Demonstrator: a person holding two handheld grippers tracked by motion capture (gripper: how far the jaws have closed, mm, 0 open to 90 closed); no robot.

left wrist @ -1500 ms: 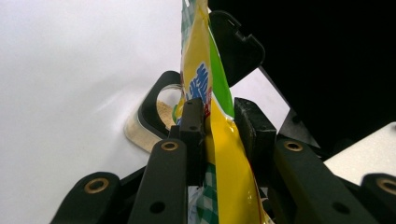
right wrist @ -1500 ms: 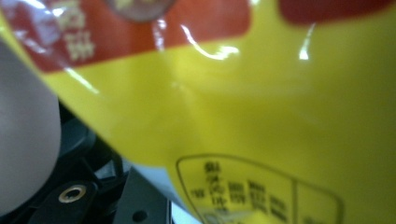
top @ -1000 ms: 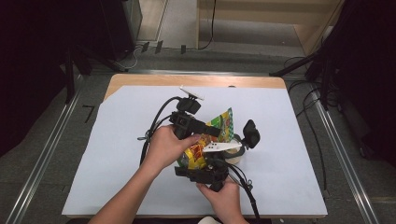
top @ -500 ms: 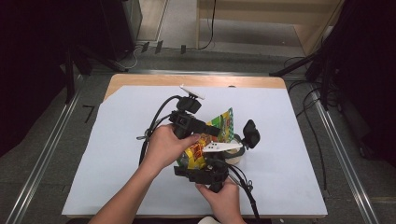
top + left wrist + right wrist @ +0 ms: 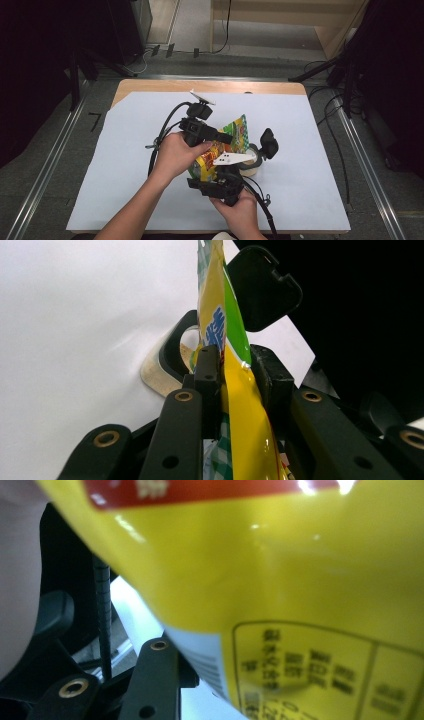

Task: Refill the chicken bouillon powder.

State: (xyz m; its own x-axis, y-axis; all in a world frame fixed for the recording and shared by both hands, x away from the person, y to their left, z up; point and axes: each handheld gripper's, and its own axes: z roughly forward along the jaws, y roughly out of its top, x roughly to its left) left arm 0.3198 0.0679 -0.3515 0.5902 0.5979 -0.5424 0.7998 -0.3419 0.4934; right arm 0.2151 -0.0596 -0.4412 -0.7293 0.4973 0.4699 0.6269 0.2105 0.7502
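A yellow and green snack bag (image 5: 235,135) is held upright over the white table cover, between both hands. My left gripper (image 5: 227,139) is shut on the bag's upper edge; in the left gripper view the jaws pinch the foil (image 5: 235,390) from both sides. My right gripper (image 5: 214,175) holds the bag's lower end from below. In the right gripper view the yellow bag (image 5: 300,580) covers most of the picture; one black jaw presses its edge and the other jaw is hidden. A beige cup (image 5: 251,169) with an open black flip lid (image 5: 269,142) stands right of the bag.
The white sheet (image 5: 125,165) covers most of the wooden table (image 5: 150,86). Cables trail from both grippers across the sheet. Metal rails run along the floor on both sides. In the left gripper view the cup (image 5: 152,372) and its lid (image 5: 262,287) sit just behind the bag.
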